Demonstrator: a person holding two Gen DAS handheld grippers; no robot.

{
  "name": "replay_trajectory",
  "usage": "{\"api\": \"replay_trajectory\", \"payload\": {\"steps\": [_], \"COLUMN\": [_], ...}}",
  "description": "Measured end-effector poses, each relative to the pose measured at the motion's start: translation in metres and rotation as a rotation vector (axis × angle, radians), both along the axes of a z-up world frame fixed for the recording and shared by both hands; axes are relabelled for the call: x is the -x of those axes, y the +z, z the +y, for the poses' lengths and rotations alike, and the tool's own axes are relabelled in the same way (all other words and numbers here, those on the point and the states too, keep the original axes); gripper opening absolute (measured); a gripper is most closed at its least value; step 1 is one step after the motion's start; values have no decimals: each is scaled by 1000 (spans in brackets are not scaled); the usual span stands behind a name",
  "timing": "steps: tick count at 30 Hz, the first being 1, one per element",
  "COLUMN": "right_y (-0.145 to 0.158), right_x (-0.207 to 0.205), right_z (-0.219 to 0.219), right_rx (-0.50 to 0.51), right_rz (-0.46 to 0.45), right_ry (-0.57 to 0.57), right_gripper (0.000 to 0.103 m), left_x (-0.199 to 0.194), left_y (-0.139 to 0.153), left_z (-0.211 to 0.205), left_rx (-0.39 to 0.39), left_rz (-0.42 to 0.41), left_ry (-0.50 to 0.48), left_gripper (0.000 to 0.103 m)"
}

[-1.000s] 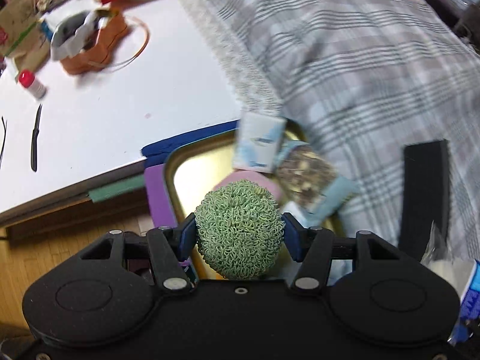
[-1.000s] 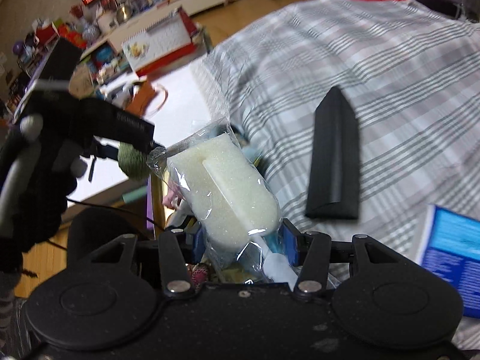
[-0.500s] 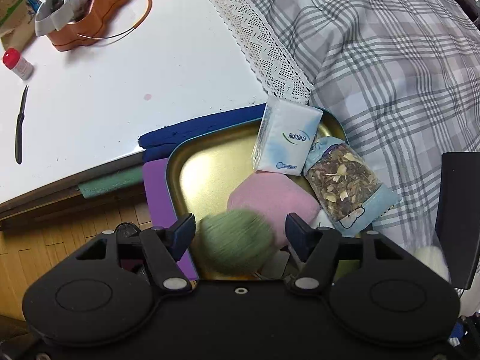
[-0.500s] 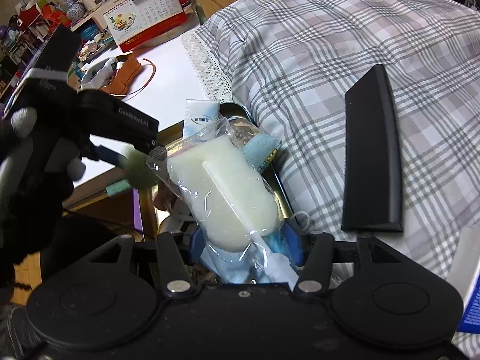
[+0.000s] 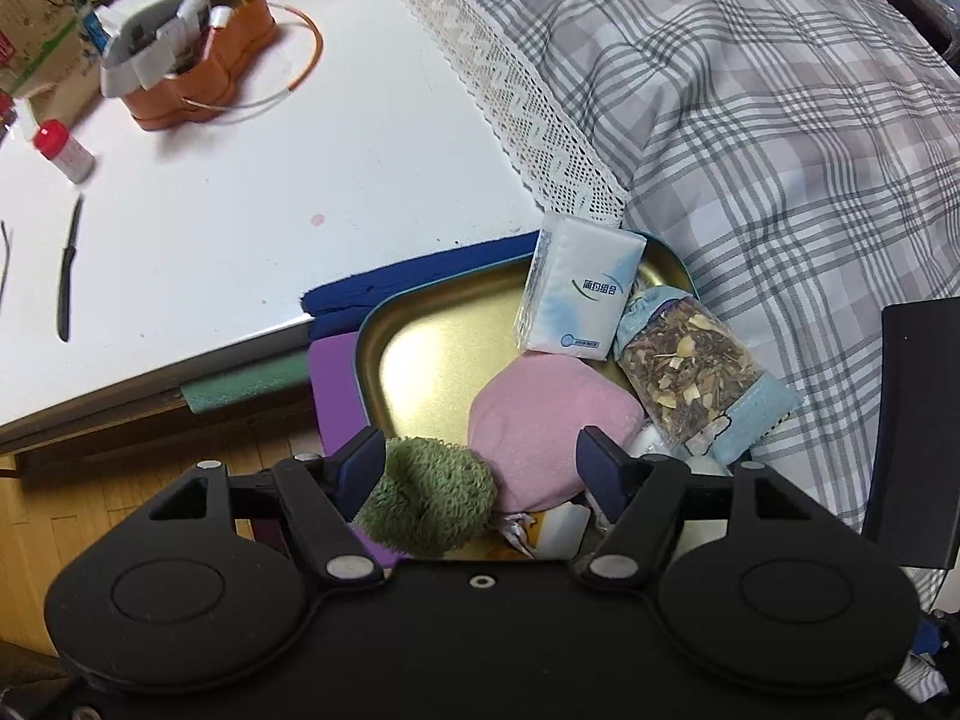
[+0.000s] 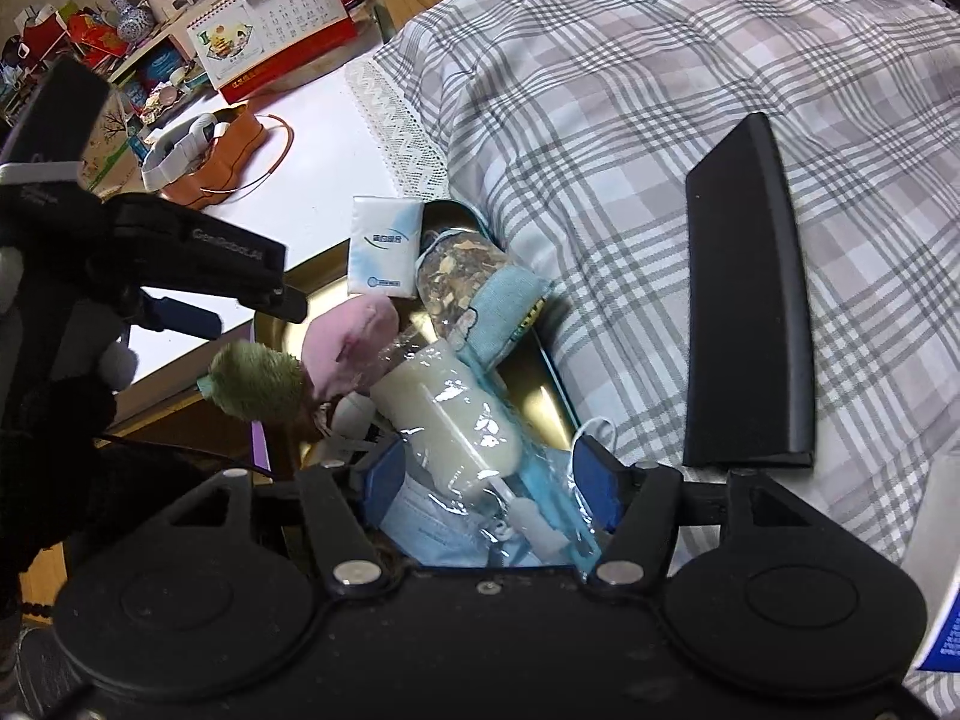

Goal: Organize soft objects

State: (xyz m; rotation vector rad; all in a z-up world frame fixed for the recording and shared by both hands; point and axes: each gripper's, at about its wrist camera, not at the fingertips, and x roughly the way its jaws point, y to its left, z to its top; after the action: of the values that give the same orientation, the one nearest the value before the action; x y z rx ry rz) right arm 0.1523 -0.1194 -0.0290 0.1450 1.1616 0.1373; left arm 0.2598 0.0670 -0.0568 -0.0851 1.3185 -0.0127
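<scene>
A gold tray (image 5: 420,360) holds a white tissue pack (image 5: 579,291), a herb sachet (image 5: 690,378) and a pink pad (image 5: 552,420). My left gripper (image 5: 483,468) is open; the green looped ball (image 5: 429,501) lies loose at the tray's near edge by its left finger. In the right wrist view the ball (image 6: 255,381) sits below the left gripper. My right gripper (image 6: 498,477) is open; the bagged white sponge (image 6: 450,414) lies between its fingers over the tray (image 6: 540,384), on a blue packet.
A white table (image 5: 240,210) to the left carries an orange box (image 5: 198,72), a red-capped bottle (image 5: 63,150) and a knife (image 5: 66,270). A plaid cloth (image 5: 750,120) lies right, with a long black case (image 6: 750,300) on it.
My left gripper opened and dropped the green ball onto the tray's near edge. My right gripper opened, and the bagged sponge sank down over the tray.
</scene>
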Motion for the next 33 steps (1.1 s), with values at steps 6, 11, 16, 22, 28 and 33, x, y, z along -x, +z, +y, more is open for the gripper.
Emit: {"api": "replay_trajectory", "payload": {"steps": [6, 11, 16, 22, 28, 33], "right_y": [7, 12, 18, 24, 31, 36], "right_x": [17, 38, 64, 96, 130, 160], "right_z": [-7, -19, -32, -43, -51, -56], "right_rx": [37, 54, 74, 114, 150, 149], "right_rz": [-22, -45, -79, -129, -190, -225], "right_ry": [-23, -56, -93, -138, -173, -208], "right_gripper": [65, 67, 69, 72, 82, 88], "left_x": [30, 62, 96, 137, 173, 200], "left_y": [17, 33, 43, 47, 47, 50], "left_z": [-8, -20, -34, -53, -63, -66], "left_rx": [-12, -3, 7, -7, 0, -6], "left_rz": [-62, -118, -155, -173, -178, -209], "left_ry": [-8, -11, -17, -42, -63, -65], "left_gripper": [70, 71, 73, 77, 77, 79]}}
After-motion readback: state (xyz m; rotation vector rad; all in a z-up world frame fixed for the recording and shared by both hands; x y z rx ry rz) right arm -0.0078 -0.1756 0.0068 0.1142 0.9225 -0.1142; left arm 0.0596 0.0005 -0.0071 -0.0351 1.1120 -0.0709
